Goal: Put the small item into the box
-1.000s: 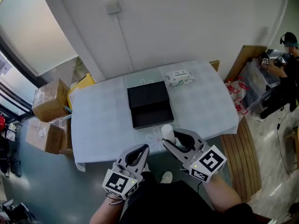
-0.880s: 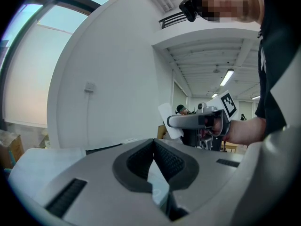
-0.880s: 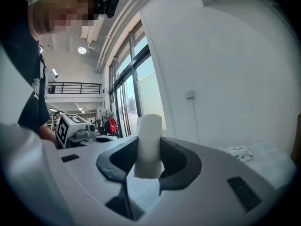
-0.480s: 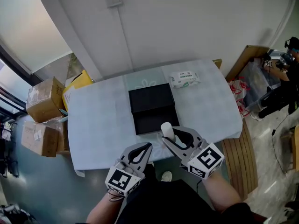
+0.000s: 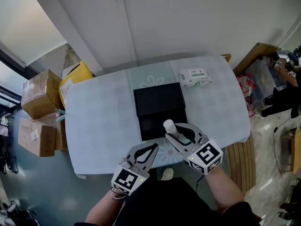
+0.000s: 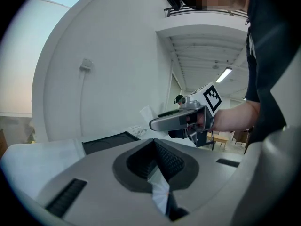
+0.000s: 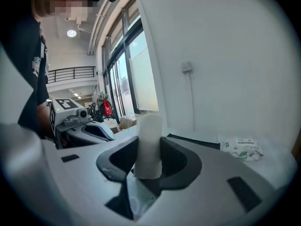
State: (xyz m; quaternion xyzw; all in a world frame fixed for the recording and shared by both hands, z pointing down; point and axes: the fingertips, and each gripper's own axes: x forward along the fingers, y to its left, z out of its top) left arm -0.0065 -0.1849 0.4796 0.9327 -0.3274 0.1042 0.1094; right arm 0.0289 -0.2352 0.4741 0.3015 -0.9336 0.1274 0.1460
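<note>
A black box [image 5: 162, 124] lies in the middle of the table [image 5: 99, 121], its lid [image 5: 158, 99] folded open behind it. A small white cylinder [image 5: 169, 126] stands upright between the jaws of my right gripper [image 5: 172, 131], which is shut on it over the box's front right part. In the right gripper view the cylinder [image 7: 148, 145] fills the gap of that gripper [image 7: 149, 149], with the box [image 7: 193, 141] beyond. My left gripper [image 5: 152, 148] hovers at the table's near edge, shut and with nothing in it. In the left gripper view its jaws [image 6: 155, 144] meet and the right gripper [image 6: 186, 119] shows ahead.
A white wipes pack [image 5: 195, 76] lies at the table's back right. Cardboard boxes [image 5: 37, 93] and a yellow package [image 5: 75, 81] sit on the floor at left. A wooden bench [image 5: 242, 164] stands at right, with a person [image 5: 287, 84] beyond it.
My right gripper has carried the white cylinder forward, from just in front of the box to over its front right part. The left gripper has followed slightly.
</note>
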